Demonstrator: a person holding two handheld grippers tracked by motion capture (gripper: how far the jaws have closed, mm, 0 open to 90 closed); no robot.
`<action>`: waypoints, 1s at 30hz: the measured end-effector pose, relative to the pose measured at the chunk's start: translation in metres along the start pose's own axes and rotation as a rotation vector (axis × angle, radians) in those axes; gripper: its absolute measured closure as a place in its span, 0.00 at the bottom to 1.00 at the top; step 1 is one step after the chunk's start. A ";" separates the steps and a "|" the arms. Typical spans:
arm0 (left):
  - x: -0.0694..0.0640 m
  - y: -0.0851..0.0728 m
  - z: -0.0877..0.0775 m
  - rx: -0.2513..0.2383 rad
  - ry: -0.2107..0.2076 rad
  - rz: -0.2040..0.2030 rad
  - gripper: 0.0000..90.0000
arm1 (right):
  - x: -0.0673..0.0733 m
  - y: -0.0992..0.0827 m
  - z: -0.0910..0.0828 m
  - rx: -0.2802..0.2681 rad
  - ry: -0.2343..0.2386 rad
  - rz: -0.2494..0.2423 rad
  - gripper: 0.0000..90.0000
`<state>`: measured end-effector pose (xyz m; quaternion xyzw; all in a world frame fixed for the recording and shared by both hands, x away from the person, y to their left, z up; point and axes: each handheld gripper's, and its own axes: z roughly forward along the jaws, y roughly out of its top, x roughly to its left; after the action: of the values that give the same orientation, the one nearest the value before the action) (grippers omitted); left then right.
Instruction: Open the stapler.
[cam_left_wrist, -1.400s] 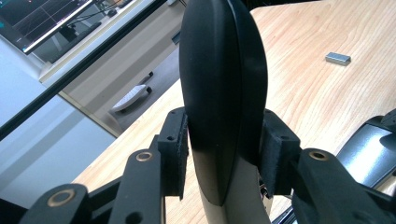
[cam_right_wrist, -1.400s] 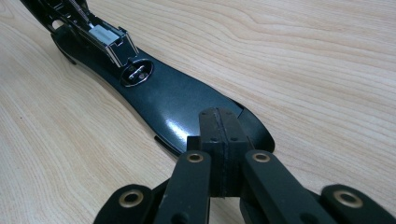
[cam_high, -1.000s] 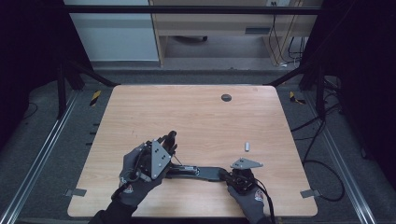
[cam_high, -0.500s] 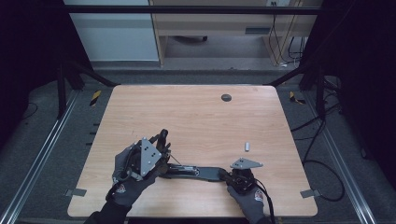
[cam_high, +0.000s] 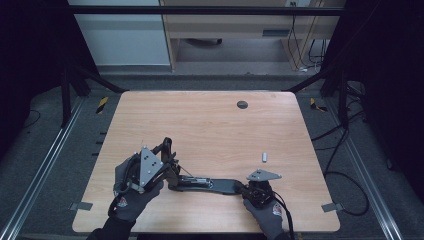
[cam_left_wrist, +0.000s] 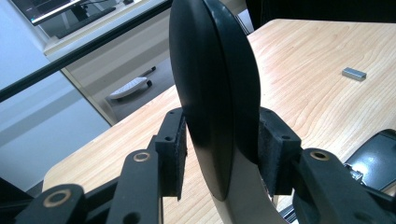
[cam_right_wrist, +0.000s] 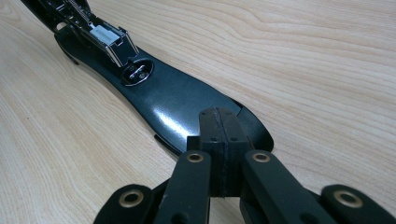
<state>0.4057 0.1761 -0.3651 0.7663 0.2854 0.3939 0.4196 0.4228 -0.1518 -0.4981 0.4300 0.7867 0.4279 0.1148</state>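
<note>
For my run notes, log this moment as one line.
left gripper: shut on stapler lid, raised | right gripper: shut, pressing stapler base | staple bar: loose on table

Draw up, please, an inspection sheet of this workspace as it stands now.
Surface: wooden table, light grain, no marks seen.
Job's things: opened stapler; base flat on the table, cover raised.
Clutter: grey staple strip lying apart from the stapler; dark round grommet near the far edge.
Grippers: left tongs shut on the cover; right tongs shut, tips at the base's end.
Cables: gripper cable trails off the near edge; floor cables at the right.
Surroundings: white cabinet behind.
</note>
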 end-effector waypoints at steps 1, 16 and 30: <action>0.001 0.000 0.000 -0.002 0.000 -0.003 0.63 | 0.000 0.000 0.000 0.000 0.001 0.001 1.00; 0.008 -0.009 -0.005 -0.018 0.015 -0.049 0.63 | 0.000 0.000 0.000 0.004 0.004 0.008 1.00; 0.030 -0.031 -0.016 -0.015 0.043 -0.153 0.61 | -0.001 0.000 0.000 0.002 0.004 0.010 1.00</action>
<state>0.4052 0.2210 -0.3754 0.7307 0.3490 0.3792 0.4479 0.4232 -0.1526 -0.4982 0.4329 0.7853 0.4285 0.1105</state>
